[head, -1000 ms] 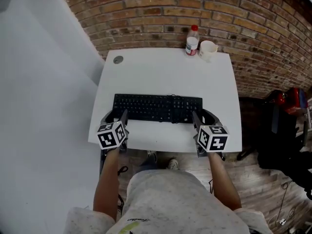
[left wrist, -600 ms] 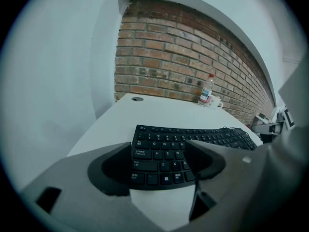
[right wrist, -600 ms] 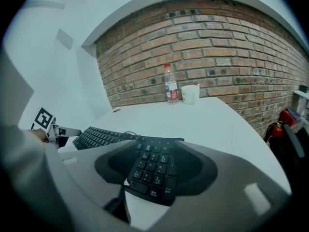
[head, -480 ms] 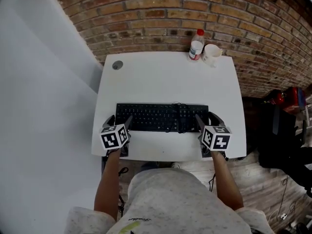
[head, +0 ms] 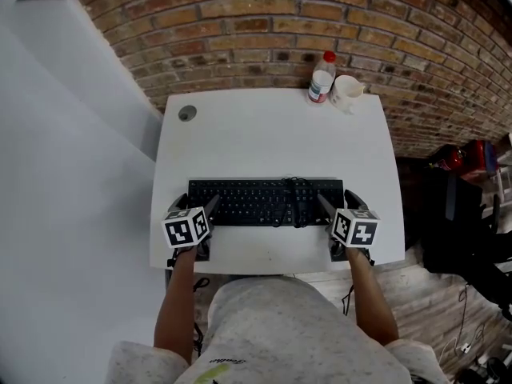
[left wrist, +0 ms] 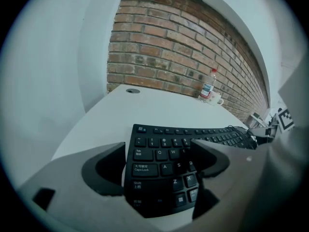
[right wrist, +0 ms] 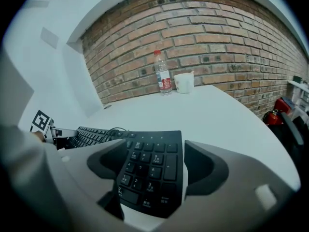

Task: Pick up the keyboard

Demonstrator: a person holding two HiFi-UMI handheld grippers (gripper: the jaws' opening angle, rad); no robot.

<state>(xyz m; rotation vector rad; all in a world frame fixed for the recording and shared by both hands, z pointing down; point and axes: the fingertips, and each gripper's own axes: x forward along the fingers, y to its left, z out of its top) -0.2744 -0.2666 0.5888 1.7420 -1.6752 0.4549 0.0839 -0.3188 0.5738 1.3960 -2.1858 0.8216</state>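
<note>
We find the keyboard flat on the table, parallel to the table's near edge and just short of it. The left gripper is at the table's near left. Its jaws are wide apart and opening, with the keyboard's left end between them and not clamped. The right gripper is at the table's near right. Its jaws are likewise opening, and the number-pad end sits between them, ungripped. A bottle and a cup stand at the table's far right corner.
</note>
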